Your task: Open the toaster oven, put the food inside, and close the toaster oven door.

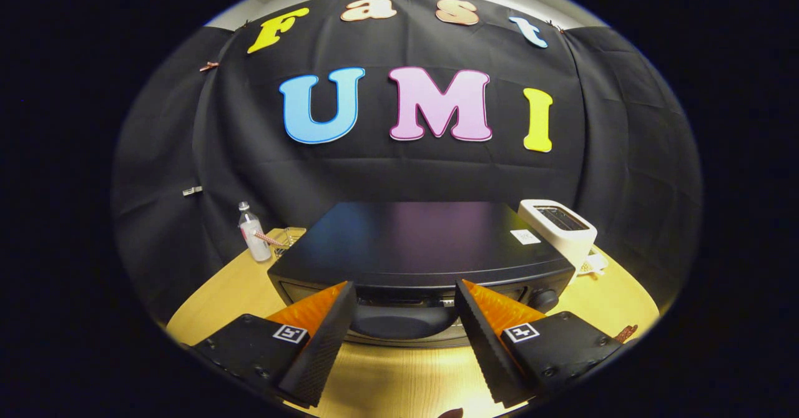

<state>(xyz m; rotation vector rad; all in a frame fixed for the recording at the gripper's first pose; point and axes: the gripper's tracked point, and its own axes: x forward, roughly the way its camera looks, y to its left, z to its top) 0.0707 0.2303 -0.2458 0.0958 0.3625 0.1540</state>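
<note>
Pale wood forms the bench, which carries four things I can count. At the far left stands one clear plastic bottle with a label whose writing is too small to read; just right of it sits one clear glass container. In the middle is one black toaster oven, door closed, one round knob at its right front, one small white sticker on its top, unreadable. At the far right stands one white toaster. The jaws of the gripper stand apart, holding nothing, their tips near the oven's front, either side of the door handle.
</note>
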